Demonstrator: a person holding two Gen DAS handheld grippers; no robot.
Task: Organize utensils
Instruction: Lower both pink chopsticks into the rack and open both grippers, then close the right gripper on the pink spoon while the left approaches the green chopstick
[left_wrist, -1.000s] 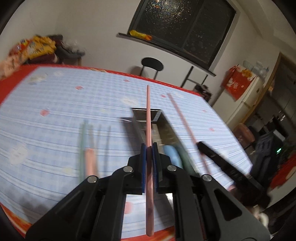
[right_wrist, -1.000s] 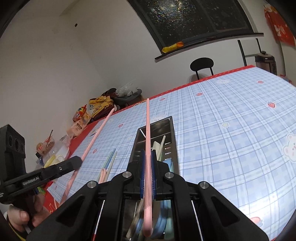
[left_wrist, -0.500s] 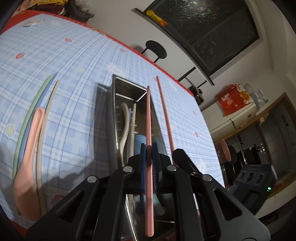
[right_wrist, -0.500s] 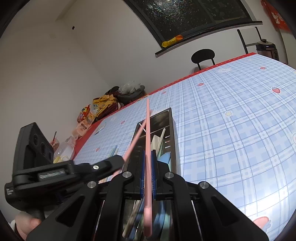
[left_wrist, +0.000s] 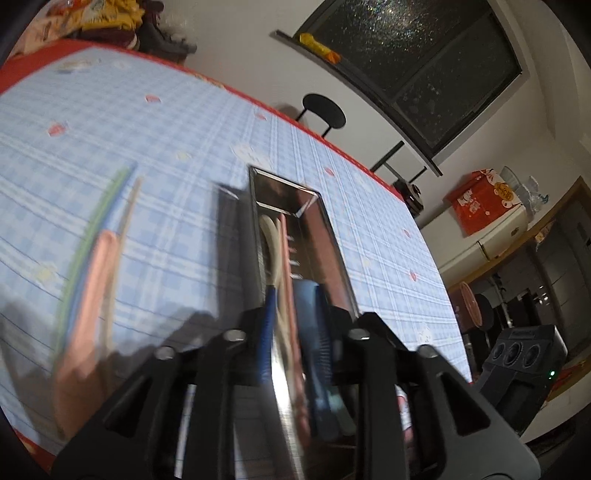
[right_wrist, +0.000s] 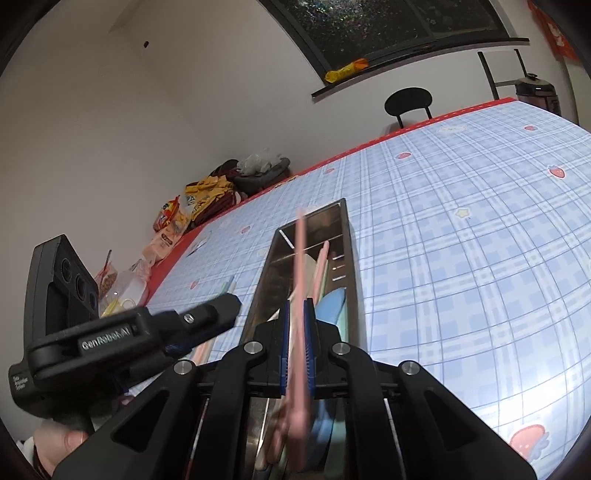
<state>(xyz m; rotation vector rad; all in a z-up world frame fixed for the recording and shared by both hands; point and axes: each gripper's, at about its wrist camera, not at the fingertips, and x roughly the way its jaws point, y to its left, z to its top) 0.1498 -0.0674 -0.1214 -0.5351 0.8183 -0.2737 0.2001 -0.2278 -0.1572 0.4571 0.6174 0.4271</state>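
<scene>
A long steel tray (left_wrist: 330, 254) lies on the blue checked tablecloth, holding a cream spoon (left_wrist: 268, 240) and a blue spoon (right_wrist: 332, 306). My left gripper (left_wrist: 290, 295) hovers low over the tray's near end, its jaws opening. A pink chopstick (left_wrist: 284, 251) lies in the tray below the gap, free of the pads. My right gripper (right_wrist: 297, 306) is over the same tray (right_wrist: 351, 258), its jaws opening too. A second pink chopstick (right_wrist: 301, 251) stands blurred and tilted between the parted pads, slipping down. The left gripper (right_wrist: 207, 317) shows beside it.
Loose on the cloth left of the tray lie a pink spoon (left_wrist: 92, 295) and green and cream chopsticks (left_wrist: 99, 214). Snack bags (right_wrist: 184, 210) pile at the far corner. A black chair (right_wrist: 408, 101) stands behind the table. A hand (right_wrist: 55, 443) holds the left gripper.
The left gripper sank toward the tray, opened and let its pink chopstick drop into it. The right gripper's pads have parted slightly and its chopstick now blurs and tilts.
</scene>
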